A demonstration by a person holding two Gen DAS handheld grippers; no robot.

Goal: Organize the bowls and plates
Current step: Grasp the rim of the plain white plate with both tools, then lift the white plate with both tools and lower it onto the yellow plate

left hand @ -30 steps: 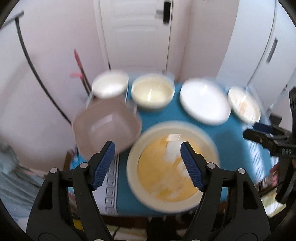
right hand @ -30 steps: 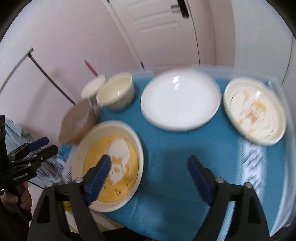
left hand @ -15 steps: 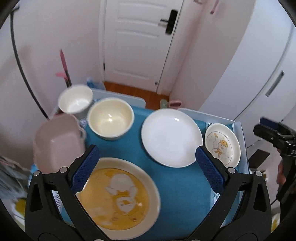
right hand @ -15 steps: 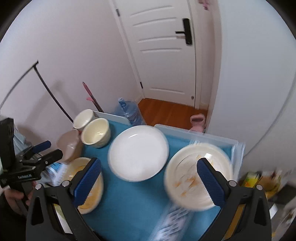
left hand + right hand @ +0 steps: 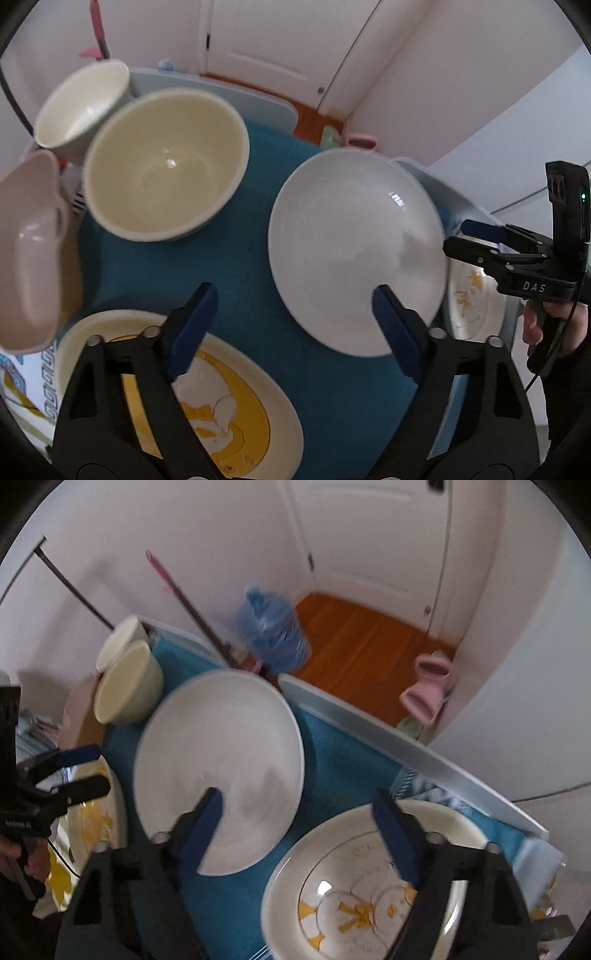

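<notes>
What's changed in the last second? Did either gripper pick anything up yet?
No pickup yet. Both cameras have closed in on the table: the left gripper now hangs open between the yellow plate and the white plate, and the right gripper hangs open between the white plate and the small patterned plate. The dishes, including the cream bowl, stayed put.

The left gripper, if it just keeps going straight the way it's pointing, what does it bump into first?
Probably the blue cloth, in the bare patch between the yellow plate and the plain white plate. The left gripper is open and holds nothing. Depth is hard to judge here.
</notes>
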